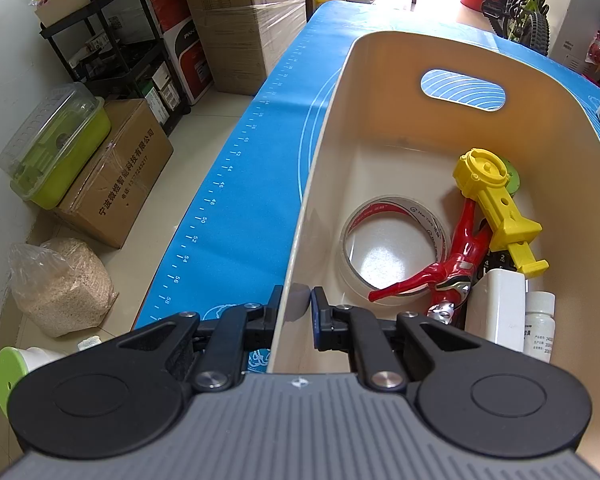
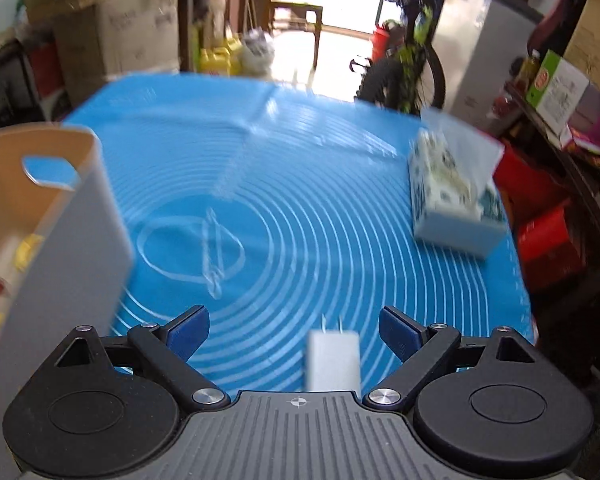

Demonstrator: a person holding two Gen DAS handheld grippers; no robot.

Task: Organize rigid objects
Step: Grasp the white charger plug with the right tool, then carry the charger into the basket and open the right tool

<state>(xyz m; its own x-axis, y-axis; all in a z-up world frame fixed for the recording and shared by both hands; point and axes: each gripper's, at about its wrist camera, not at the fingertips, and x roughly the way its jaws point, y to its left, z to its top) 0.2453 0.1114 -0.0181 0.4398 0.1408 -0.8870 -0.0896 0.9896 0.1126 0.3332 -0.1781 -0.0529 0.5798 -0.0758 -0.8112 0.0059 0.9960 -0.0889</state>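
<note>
white plug adapter (image 2: pixel 333 360), prongs pointing away, upright

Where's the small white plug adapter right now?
In the right wrist view, the small white plug adapter lies on the blue mat, between the right gripper's open jaws.

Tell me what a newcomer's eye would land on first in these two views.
The beige bin on the blue mat, with a yellow toy, a red figure and a tape roll inside. The left gripper pinches the bin's wall. The right gripper stands open above a white plug.
</note>
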